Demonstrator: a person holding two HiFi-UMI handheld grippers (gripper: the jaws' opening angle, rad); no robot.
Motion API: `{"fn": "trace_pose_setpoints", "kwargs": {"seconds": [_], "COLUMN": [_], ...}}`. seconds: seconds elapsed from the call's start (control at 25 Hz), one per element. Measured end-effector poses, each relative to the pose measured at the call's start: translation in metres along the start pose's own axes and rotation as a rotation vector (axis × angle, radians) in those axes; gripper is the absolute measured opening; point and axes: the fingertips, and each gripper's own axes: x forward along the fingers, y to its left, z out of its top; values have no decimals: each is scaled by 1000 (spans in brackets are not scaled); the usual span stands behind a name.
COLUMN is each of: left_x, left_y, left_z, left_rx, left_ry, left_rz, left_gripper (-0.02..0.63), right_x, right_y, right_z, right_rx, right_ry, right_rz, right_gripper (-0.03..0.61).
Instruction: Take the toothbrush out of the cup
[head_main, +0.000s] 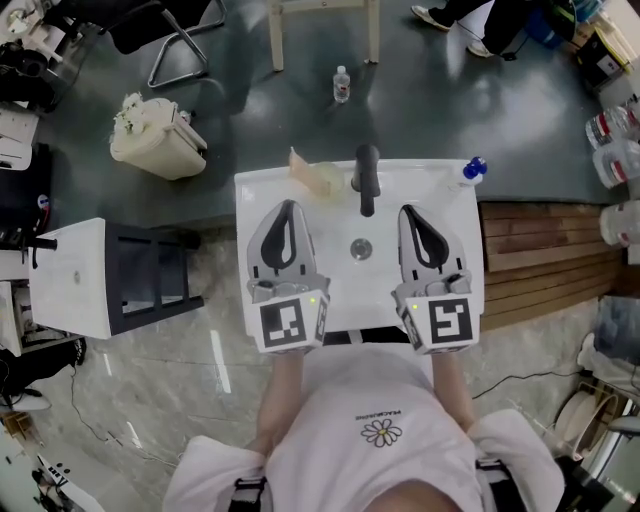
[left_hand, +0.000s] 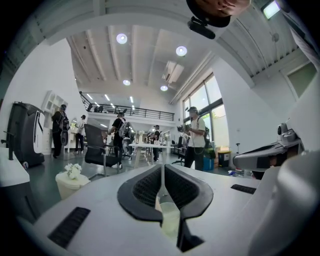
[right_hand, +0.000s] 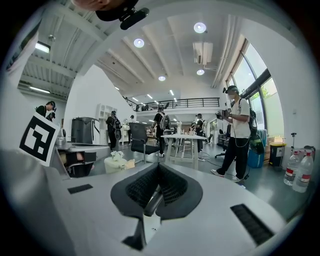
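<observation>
Setting: white sink (head_main: 460, 230) seen from above, black tap (head_main: 367, 180) at centre of back rim, drain (head_main: 361, 249) mid-basin.
Holder: clear pale cup (head_main: 324, 179) stood on back rim, just left of tap.
Task item: toothbrush (head_main: 296, 159) sat in cup, seen only as a pale stub poking out on cup's left side; head not made out.
Left: left claw (head_main: 288, 208) hung over basin's left half, pointed twd back rim, clenched, tips together, nothing gripped. Cup showed thru the slit below its tips in left gripper view.
Right: right claw (head_main: 411, 214) hung over basin's right half, clenched too, empty. Tap showed thru the low gap btw its pads in right gripper view.
Spacing: both claws short of cup, not touching it; drain lay btw them.
Extras: blue-capped bottle (head_main: 473, 170) at sink's back right corner; white bin (head_main: 155, 140) on grey floor to the left; ppl stood round a table in bkgd of both gripper views.
</observation>
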Motion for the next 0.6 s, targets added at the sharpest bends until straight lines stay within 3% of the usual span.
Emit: {"fn": "trace_pose_setpoints", "kwargs": {"seconds": [0.04, 0.12, 0.28, 0.6], "left_x": [2, 9, 30, 71], "left_y": [-1, -1, 6, 16], "left_z": [-2, -6, -24, -113], "left_rx": [-12, -60, -124, -325], "left_ry": [3, 12, 53, 258], "left_rz": [-6, -14, -2, 1], "left_gripper": [25, 120, 184, 153], "right_x": [0, -2, -7, -16], "right_y": [-2, -5, -13, -28], "right_z": [0, -1, -2, -5], "right_rx": [0, 0, 5, 9], "right_ry": [-1, 0, 3, 17], "right_rz": [-3, -9, -29, -70], "right_gripper": [11, 11, 11, 11]}}
